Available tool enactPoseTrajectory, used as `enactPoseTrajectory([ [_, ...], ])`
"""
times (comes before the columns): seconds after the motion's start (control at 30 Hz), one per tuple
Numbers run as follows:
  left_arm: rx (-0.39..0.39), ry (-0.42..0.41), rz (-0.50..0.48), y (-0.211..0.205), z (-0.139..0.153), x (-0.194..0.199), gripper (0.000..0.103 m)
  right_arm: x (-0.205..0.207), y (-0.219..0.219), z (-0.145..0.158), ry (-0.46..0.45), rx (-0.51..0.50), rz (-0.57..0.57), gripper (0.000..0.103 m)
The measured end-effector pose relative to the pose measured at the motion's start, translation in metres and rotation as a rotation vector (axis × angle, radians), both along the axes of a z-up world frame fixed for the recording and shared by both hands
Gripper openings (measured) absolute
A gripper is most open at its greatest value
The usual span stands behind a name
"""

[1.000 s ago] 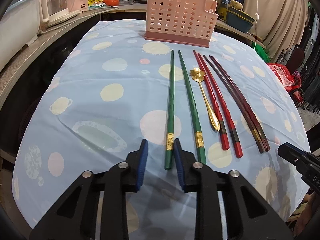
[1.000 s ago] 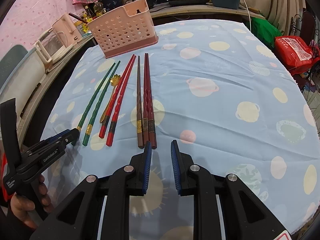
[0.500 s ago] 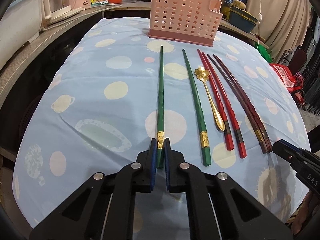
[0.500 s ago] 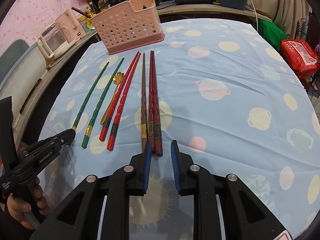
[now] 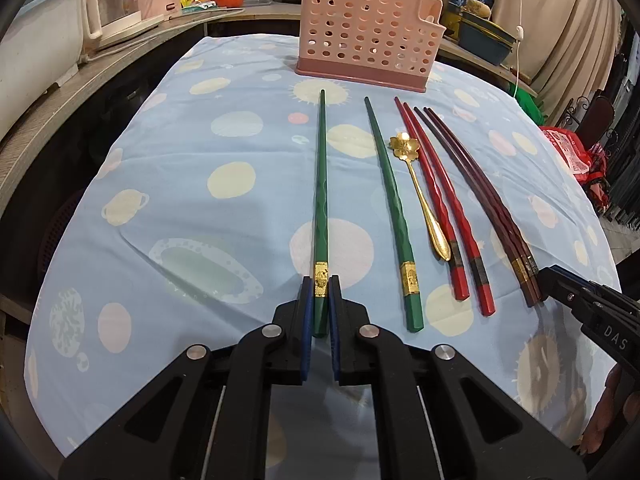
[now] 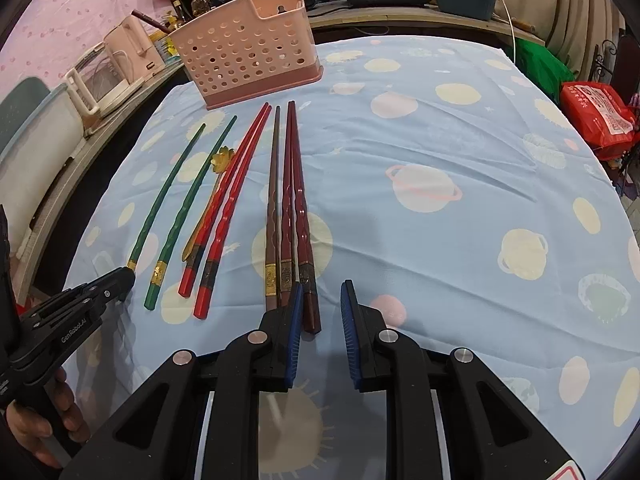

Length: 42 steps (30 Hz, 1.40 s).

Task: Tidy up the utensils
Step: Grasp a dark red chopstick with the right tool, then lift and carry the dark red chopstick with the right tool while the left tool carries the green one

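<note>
**Left gripper is holding one green chopstick, right gripper is waiting open**

The left gripper [image 5: 319, 304] is gripping the thick end of a green chopstick [image 5: 321, 200]; its jaws are closed on it just behind the gold band. To do this step well, I think it should lift the stick level and steady, then bring the thin tip toward the pink basket [image 5: 366, 46], which is standing far ahead of the jaws. The right gripper [image 6: 319, 304] is open, and the dark red chopsticks [image 6: 291, 208] are lying at its left jaw. The held chopstick is long, slim and glossy, with a twisted middle.
</note>
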<state>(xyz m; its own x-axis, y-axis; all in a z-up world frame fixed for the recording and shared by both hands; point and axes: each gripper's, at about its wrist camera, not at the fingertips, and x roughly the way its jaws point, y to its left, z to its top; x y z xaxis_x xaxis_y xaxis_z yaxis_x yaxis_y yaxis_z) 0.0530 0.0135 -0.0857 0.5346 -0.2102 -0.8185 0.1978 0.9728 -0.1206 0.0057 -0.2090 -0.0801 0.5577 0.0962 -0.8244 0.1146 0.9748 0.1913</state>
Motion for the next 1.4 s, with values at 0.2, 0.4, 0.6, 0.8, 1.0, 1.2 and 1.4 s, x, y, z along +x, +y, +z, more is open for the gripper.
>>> enactPoseTrajectory([
  [0.2, 0.001, -0.001, -0.001, 0.0, 0.0, 0.0, 0.007, 0.004, 0.006, -0.003, -0.007, -0.03, 0.014, 0.019],
  [0.4, 0.0, -0.002, -0.002, 0.0, 0.0, 0.0, 0.007, 0.007, 0.012, -0.004, -0.014, -0.054, 0.024, 0.009],
  [0.6, -0.009, 0.0, -0.002, 0.0, -0.001, -0.001, 0.007, 0.004, 0.01, -0.002, -0.018, -0.043, 0.02, 0.008],
  [0.8, -0.039, 0.017, 0.0, 0.005, 0.002, -0.003, 0.007, -0.003, 0.004, 0.004, -0.023, -0.016, 0.002, 0.007],
  [1.0, -0.054, 0.026, 0.002, 0.011, 0.007, -0.01, 0.007, -0.017, -0.003, 0.022, -0.054, 0.005, -0.009, 0.007],
  [1.2, -0.072, -0.016, 0.012, 0.021, 0.031, -0.023, 0.007, -0.03, -0.01, 0.044, -0.088, 0.027, -0.014, 0.007],
  [1.4, -0.107, -0.079, 0.031, 0.033, 0.068, -0.031, 0.007, -0.042, -0.014, 0.072, -0.147, 0.042, -0.02, 0.007],
])
